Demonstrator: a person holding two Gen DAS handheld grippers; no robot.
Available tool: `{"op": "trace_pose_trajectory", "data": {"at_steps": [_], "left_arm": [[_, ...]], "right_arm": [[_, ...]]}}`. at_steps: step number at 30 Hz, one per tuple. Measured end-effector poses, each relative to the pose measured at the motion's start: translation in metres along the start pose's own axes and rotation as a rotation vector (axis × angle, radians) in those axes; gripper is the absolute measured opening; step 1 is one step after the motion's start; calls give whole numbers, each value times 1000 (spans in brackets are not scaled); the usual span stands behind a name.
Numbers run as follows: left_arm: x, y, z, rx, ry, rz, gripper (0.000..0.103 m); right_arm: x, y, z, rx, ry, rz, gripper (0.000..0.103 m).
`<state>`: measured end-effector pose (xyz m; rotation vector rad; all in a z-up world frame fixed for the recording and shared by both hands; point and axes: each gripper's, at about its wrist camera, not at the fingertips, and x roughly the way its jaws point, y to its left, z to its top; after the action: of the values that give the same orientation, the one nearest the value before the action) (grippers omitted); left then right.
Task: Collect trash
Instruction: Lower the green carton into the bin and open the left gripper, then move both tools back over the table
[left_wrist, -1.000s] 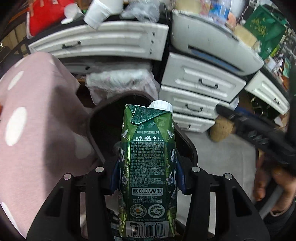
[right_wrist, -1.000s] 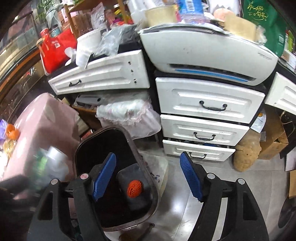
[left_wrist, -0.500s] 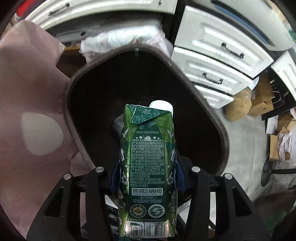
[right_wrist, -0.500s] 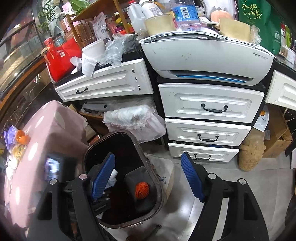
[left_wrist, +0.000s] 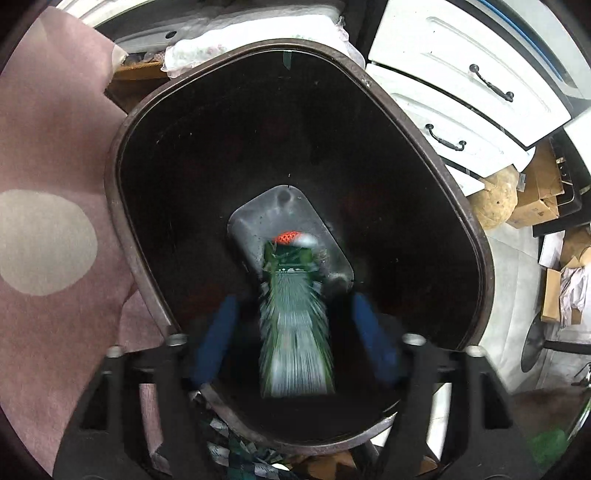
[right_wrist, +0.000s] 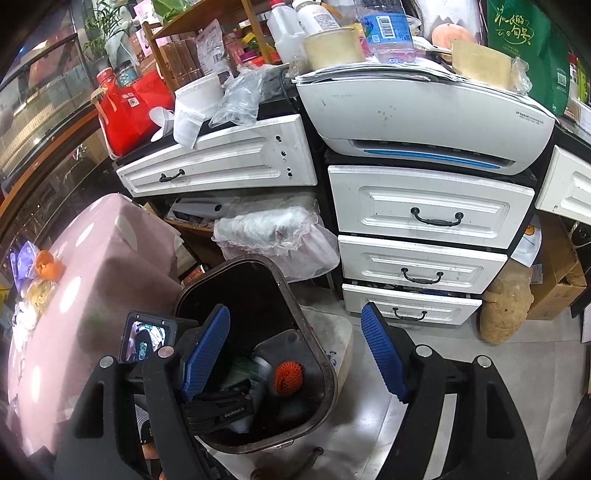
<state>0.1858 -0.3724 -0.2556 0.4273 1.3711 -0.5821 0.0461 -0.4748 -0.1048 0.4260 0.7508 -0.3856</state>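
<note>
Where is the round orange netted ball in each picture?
Left wrist view: the round orange netted ball peeks out at the bin's bottom, mid-picture, just above the blurred green carton.
Right wrist view: low, centre, inside the bin.
Shared landmark: the dark brown trash bin.

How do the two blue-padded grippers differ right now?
The left gripper points straight down into the brown bin; the right gripper looks slantwise at bin and drawers. The left's jaws have just been opening, a blurred green carton dropping between its pads; the right has nothing between its pads. Both stand open with blue ribbed pads.
</note>
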Motion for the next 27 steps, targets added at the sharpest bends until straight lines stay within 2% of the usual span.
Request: {"op": "trace_pose_trajectory", "data": {"at_steps": [4,9,12,14,16,22,27], "left_arm": [[-10,-2,-4,13,-28,-10,79],[-31,-5,-13,52,-83,13,79],[-58,-3,-23,67,-163,19,79],[-81,-2,-31,72,-218,-14,81],[-103,5,-40,60,-268,-46,85],[-166,35,-62,-47,-377,-120,85],[-219,56,-89,-89,-519,-79,86]], "right_arm": [[-4,4,2,-16,-12,-10,74],[-13,10,6,-36,-40,-14,77],[-21,14,9,-51,-62,-13,77],[-26,18,11,-67,-77,-4,77],[-32,21,15,-75,-94,3,77],[-56,34,27,-109,-171,30,82],[-60,53,26,-133,-169,101,83]]}}
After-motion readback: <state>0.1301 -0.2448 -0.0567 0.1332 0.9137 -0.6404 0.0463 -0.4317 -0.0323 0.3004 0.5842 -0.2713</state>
